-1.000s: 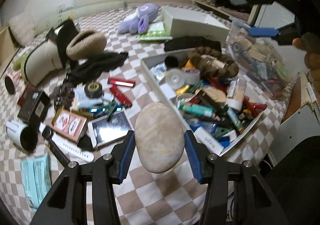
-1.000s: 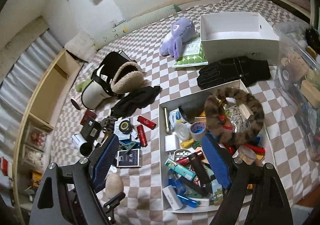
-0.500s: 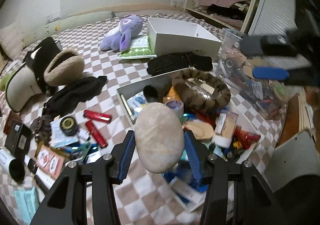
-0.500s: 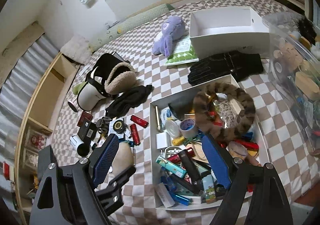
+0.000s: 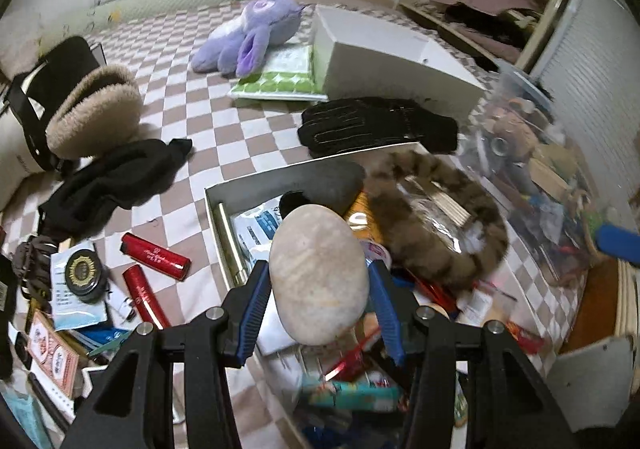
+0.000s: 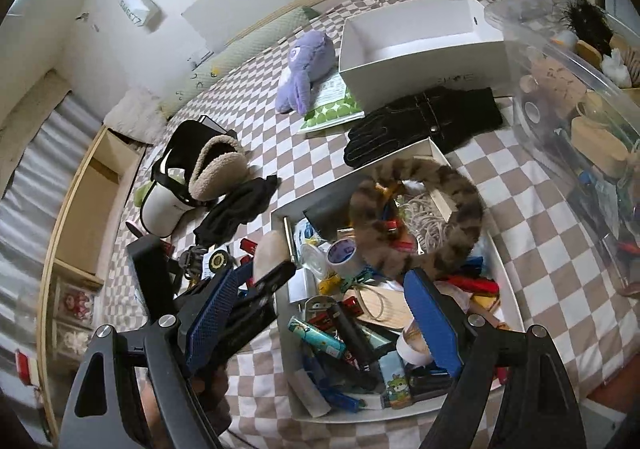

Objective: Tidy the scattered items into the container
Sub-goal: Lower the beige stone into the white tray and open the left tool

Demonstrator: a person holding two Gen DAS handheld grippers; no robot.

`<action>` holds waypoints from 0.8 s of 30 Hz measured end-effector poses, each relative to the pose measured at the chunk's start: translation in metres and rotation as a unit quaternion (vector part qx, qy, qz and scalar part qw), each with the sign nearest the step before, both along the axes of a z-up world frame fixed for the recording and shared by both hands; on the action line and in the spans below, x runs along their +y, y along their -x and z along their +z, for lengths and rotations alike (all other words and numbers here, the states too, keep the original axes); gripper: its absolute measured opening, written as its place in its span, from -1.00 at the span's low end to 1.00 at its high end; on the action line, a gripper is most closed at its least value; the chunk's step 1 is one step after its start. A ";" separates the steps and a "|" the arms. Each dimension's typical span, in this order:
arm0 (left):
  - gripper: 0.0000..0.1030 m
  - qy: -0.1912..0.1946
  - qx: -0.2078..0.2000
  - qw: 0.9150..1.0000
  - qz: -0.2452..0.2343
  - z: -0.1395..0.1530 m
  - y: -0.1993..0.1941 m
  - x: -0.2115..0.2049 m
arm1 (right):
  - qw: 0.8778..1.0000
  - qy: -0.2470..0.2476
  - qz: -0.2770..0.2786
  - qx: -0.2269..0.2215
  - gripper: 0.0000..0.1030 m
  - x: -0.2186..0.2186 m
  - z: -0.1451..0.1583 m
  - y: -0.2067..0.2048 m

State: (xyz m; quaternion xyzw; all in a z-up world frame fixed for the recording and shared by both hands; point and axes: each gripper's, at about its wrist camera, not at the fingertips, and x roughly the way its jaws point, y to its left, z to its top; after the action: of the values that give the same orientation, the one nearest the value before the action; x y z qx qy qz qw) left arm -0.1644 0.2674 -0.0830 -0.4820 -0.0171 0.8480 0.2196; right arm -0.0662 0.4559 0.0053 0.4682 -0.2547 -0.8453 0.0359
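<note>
Left tongs [image 5: 318, 299] clamped on a load; right tongs [image 6: 320, 313] spread wide.

- A stone [image 5: 318, 273], gripped in the left gripper [image 5: 318, 307], hangs over the tray's [image 6: 434, 148] near-left corner.
- A glove [image 6: 424, 125] lies behind the tray.
- Two tubes [image 5: 154, 255] lie left of it.
</note>
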 end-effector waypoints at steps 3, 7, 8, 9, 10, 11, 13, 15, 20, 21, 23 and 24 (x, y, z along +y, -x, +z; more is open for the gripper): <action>-0.04 -0.001 -0.010 1.000 0.018 -0.010 0.014 0.001 | 1.000 -0.001 0.001 -0.004 0.65 0.003 -0.003 0.003; -0.04 0.009 -0.023 0.999 0.037 -0.023 0.032 0.000 | 1.000 -0.007 0.006 -0.011 0.65 0.004 -0.007 0.006; -0.04 0.012 -0.026 0.999 0.041 -0.026 0.036 0.000 | 1.000 -0.009 0.007 -0.012 0.65 0.004 -0.008 0.007; -0.04 0.015 -0.029 0.998 0.044 -0.030 0.039 0.000 | 1.000 -0.012 0.010 -0.014 0.65 0.004 -0.009 0.008; -0.04 0.018 -0.031 0.998 0.047 -0.034 0.042 -0.001 | 1.000 -0.014 0.012 -0.016 0.65 0.004 -0.010 0.009; -0.04 0.019 -0.034 0.998 0.049 -0.036 0.044 -0.001 | 1.000 -0.017 0.015 -0.018 0.65 0.003 -0.012 0.009; -0.04 0.019 -0.038 0.998 0.053 -0.041 0.048 -0.002 | 0.999 -0.021 0.020 -0.024 0.65 0.002 -0.015 0.011; -0.04 0.022 -0.041 0.997 0.055 -0.044 0.052 -0.003 | 0.999 -0.023 0.022 -0.028 0.65 0.002 -0.017 0.013; -0.06 0.022 -0.038 0.998 0.054 -0.047 0.060 -0.005 | 0.999 -0.025 0.027 -0.035 0.65 0.000 -0.021 0.015; -0.06 0.022 -0.034 0.998 0.052 -0.043 0.060 -0.005 | 0.999 -0.025 0.027 -0.036 0.65 0.000 -0.021 0.015; -0.06 0.022 -0.026 0.998 0.048 -0.036 0.060 -0.006 | 0.999 -0.025 0.028 -0.037 0.65 0.000 -0.022 0.016; -0.06 0.022 -0.022 0.998 0.046 -0.032 0.060 -0.006 | 0.999 -0.025 0.028 -0.038 0.65 0.000 -0.022 0.016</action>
State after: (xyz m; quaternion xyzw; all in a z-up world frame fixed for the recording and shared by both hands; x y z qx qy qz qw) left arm -0.2241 0.2614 -0.1153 -0.5039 -0.0250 0.8467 0.1692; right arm -0.0825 0.4558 -0.0171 0.5079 -0.2212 -0.8317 0.0378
